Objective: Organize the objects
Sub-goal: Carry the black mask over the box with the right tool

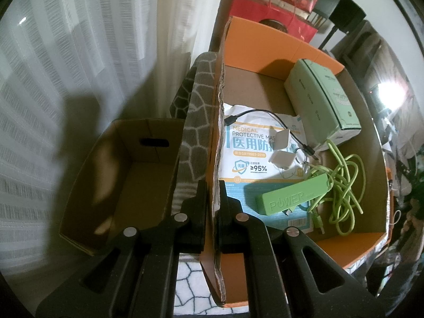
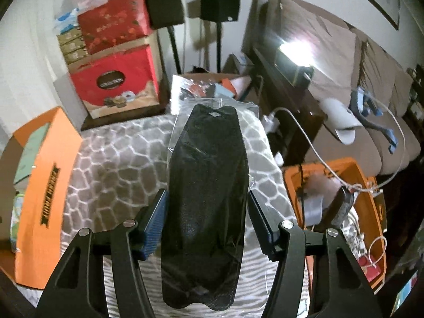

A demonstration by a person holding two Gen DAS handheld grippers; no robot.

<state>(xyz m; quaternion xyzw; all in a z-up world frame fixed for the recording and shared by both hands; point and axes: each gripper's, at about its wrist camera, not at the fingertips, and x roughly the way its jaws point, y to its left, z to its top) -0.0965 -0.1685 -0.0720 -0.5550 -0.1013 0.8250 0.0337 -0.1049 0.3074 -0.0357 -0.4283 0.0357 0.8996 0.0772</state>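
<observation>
Your left claw (image 1: 212, 212) is clamped shut on the upright side wall of the orange box (image 1: 265, 37), pinching the thin cardboard edge and pointing steeply down. That wall is stiff enough to steady the box but will likely crease if you twist it. Inside lie a mask packet (image 1: 249, 143), a green power bank (image 1: 291, 198), a green cable (image 1: 344, 180) and a pale green carton (image 1: 318, 98).

Your right claw (image 2: 208, 212) has its jaws partly open around a black mask in a clear sleeve (image 2: 206, 172), pads touching its two long edges; the sleeve looks held above the patterned cloth (image 2: 111, 159). It is probably light, floppy and slick, so squeeze mid-length across its width, gently. The claw tilts down and forward, the orange box at its left.
</observation>
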